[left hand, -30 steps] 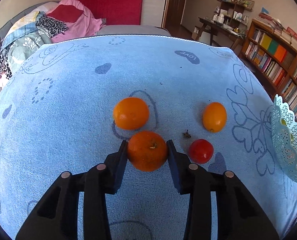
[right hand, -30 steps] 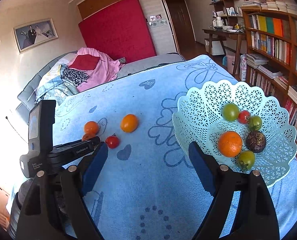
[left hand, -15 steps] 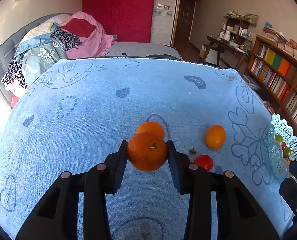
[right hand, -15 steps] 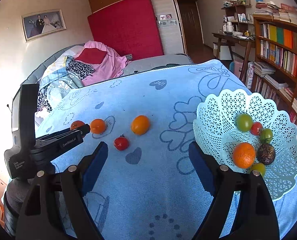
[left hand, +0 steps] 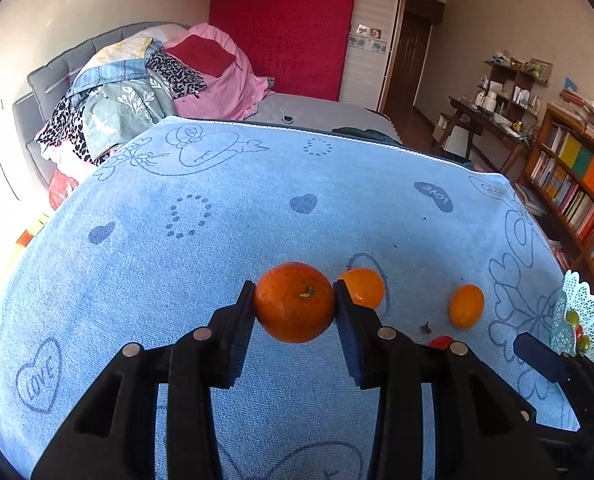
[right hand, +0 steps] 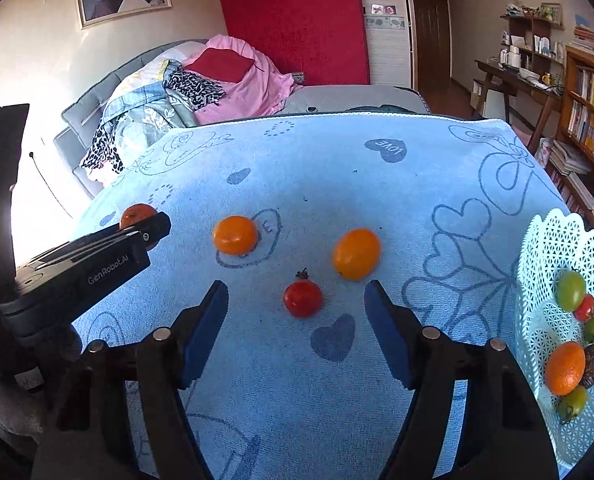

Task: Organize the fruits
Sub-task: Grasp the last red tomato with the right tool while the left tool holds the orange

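In the left wrist view the left gripper [left hand: 295, 306] pinches an orange [left hand: 294, 302] at the centre of the frame, its two pads pressed against the fruit's opposite sides at the widest part, the stem scar facing the camera; the orange looks lifted clear of the blue towel [left hand: 217, 240], though the gap beneath it cannot be judged exactly. It seems a firm, round, moderately heavy fruit with a slightly dimpled skin that gives the pads good purchase, so a hold across the equator, as here, should keep it from rolling out, while too hard a squeeze would only bruise it. Behind it, right of centre, lies a second orange [left hand: 363, 287], further right an oval orange citrus [left hand: 466, 306], and a sliver of a red tomato [left hand: 441, 340] shows past the right finger. In the right wrist view the right gripper [right hand: 295, 328] hovers with its blue-padded fingers [right hand: 203, 330] spread wide and empty, the red tomato [right hand: 303, 298] on the towel between and just beyond them at mid-frame. That tomato is likely light, smooth and soft-skinned, so it calls for a gentle pinch across its middle, away from the stem. The pale green lattice basket [right hand: 553, 248] at the right edge holds several fruits, and there the held orange probably belongs
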Demonstrator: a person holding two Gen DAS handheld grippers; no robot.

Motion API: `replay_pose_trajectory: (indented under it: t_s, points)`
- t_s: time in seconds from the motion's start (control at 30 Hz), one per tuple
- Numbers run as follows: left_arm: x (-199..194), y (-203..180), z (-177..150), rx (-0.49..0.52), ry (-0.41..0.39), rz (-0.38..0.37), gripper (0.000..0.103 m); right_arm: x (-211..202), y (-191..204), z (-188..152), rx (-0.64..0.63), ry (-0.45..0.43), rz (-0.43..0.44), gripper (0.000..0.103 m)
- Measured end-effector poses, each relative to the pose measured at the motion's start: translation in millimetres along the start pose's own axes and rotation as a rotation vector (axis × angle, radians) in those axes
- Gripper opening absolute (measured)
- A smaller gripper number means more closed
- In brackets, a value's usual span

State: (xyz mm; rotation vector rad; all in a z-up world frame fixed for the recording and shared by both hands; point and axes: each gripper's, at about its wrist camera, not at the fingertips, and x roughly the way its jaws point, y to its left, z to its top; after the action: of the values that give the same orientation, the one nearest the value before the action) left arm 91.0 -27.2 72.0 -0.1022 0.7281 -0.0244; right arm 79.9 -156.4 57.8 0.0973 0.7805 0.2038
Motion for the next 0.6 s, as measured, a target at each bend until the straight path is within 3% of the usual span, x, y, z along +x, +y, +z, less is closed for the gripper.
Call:
replay_pose_trajectory:
  t_s: [0.23,0.6]
  points:
    - [-2,2,0,-0.008,0.004,-0.003,0.039,26,-2,-1,0.016,0.061,0.002,0.048]
    - [0,-1,-1,-0.007,0.015,-0.011,0.039,54,-2,0,0.015,0.116,-0.013,0.036]
